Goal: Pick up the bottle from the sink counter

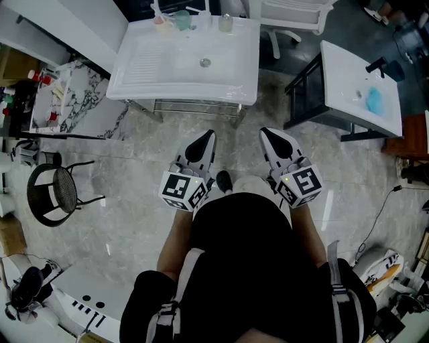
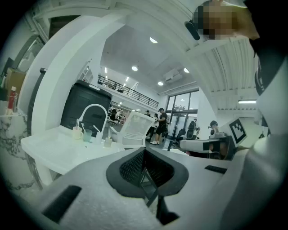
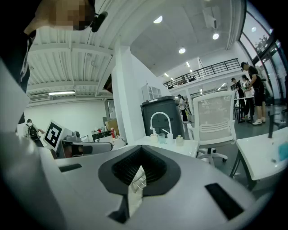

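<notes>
Left gripper (image 1: 205, 139) was clenched empty, jaw tips meeting; right gripper (image 1: 269, 135) likewise. Both were held side by side over the floor (image 1: 134, 154), well short of the sink counter (image 1: 181, 94). Bottle (image 1: 226, 23) stood upright at its far edge, right of the teal cup (image 1: 182, 20).

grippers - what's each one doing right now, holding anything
left gripper: closed, jaws together, holding nothing
right gripper: closed, jaws together, holding nothing
</notes>
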Demonstrator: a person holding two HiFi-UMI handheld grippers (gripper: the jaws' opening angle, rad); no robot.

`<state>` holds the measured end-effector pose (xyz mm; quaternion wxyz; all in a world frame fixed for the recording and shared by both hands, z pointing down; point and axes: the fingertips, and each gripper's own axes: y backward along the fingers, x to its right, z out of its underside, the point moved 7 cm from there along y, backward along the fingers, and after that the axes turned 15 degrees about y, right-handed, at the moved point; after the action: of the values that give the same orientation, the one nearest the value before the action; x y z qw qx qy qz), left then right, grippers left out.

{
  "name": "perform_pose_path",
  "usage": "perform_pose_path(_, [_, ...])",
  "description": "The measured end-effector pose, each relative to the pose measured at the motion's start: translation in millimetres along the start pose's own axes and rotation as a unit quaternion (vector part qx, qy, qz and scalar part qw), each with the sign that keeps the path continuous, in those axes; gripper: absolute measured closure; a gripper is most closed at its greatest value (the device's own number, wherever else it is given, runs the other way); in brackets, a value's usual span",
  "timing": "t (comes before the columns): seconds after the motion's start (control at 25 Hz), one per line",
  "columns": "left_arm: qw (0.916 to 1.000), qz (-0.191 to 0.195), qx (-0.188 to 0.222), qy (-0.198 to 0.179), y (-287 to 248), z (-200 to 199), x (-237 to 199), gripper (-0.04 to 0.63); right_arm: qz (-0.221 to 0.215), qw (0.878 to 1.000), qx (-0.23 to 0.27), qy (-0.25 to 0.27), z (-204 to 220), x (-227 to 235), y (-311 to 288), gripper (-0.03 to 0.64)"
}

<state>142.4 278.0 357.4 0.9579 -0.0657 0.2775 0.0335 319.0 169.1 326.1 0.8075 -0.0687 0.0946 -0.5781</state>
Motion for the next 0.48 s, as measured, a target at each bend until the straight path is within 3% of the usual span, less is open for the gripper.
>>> perform_pose_path(0.48, [0.9997,0.000,0.002,-0.025,6,10,22,0.577,0.007,1.000,-0.001,0.012,5,-4,29,0.614])
